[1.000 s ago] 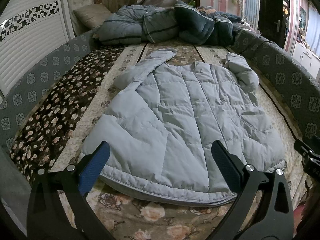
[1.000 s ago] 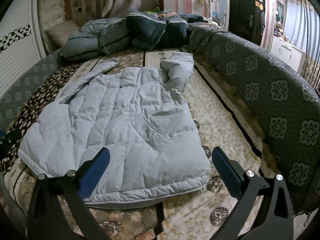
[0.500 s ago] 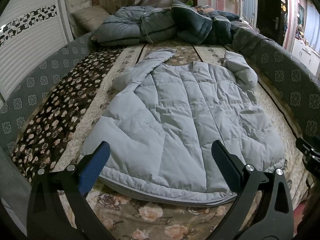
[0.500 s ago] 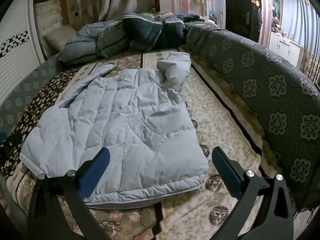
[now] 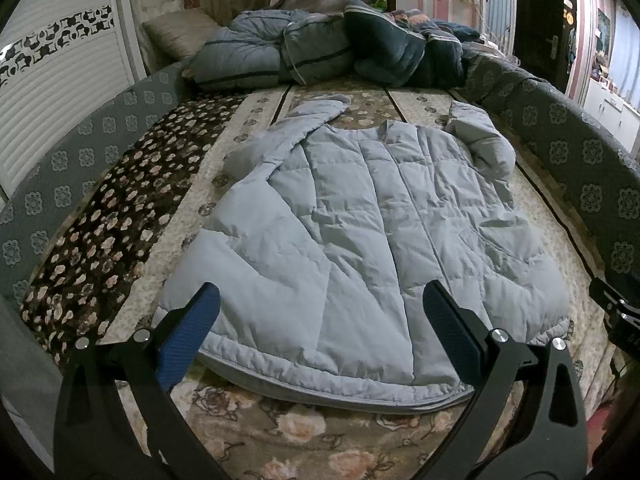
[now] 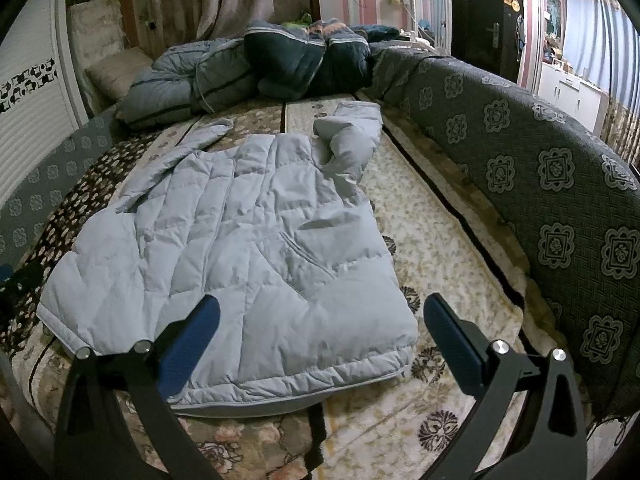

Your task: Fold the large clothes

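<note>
A: Biggest first. Bed (image 5: 132,216), flower-patterned covers, a padded patterned wall (image 6: 532,168) along its right edge and the same kind along the left.

B: On it?

A: A pale grey-blue quilted jacket (image 5: 360,240), lying flat across the middle of the bed, hem toward the near edge, collar toward the far end. One sleeve (image 5: 296,128) runs out past the collar on the left; the other sleeve (image 6: 352,136) is bunched up close to the right-hand wall.

B: Far end?

A: A heap of grey and dark-blue quilts (image 5: 320,56) piled against the head of the bed, a pillow (image 5: 180,32) in the far left corner. Well apart from the jacket.

B: Grippers?

A: Left gripper (image 5: 320,332) hangs over the near edge above the jacket's hem, fingers spread wide, nothing between them. Whether the tips touch the cloth, cannot tell. Right gripper (image 6: 320,332) sits over the jacket's near right corner, also spread wide, empty: left finger above the cloth, right finger above bare cover beside it.
</note>
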A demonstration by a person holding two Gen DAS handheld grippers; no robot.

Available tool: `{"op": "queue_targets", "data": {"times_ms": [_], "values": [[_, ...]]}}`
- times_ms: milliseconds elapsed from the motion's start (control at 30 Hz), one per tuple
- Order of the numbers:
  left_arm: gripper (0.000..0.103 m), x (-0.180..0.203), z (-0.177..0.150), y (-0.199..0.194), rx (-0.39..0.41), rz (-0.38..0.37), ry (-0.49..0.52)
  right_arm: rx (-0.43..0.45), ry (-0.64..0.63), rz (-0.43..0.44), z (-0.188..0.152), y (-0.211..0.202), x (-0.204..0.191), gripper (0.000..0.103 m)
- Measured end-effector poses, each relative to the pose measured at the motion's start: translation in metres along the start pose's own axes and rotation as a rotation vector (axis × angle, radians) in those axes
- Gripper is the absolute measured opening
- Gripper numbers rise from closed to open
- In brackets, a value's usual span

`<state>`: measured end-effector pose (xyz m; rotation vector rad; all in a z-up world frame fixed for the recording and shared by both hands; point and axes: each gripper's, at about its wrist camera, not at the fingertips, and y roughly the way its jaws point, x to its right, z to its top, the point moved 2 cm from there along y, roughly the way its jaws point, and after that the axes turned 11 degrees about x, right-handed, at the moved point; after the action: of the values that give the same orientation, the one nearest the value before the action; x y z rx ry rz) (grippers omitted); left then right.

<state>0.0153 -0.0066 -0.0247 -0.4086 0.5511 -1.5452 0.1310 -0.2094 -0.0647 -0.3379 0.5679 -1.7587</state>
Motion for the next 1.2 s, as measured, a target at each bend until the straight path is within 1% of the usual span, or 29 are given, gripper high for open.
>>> {"op": "queue_targets", "data": {"times_ms": [267,867,1200], "values": [[0.1,-0.002,-0.002,0.004,-0.016,-0.004,-0.009,-0.011,-0.007,0.001,-0.004,0.003,0.003,0.101],[0.1,-0.003,-0.002,0.006,-0.016,-0.002,-0.01,-0.02,-0.014,-0.002,-0.007,0.007,0.002,0.101],[0.1,-0.007,-0.002,0.016,-0.031,-0.002,-0.013,-0.042,-0.021,-0.013,-0.013,0.016,0.002,0.101]]}}
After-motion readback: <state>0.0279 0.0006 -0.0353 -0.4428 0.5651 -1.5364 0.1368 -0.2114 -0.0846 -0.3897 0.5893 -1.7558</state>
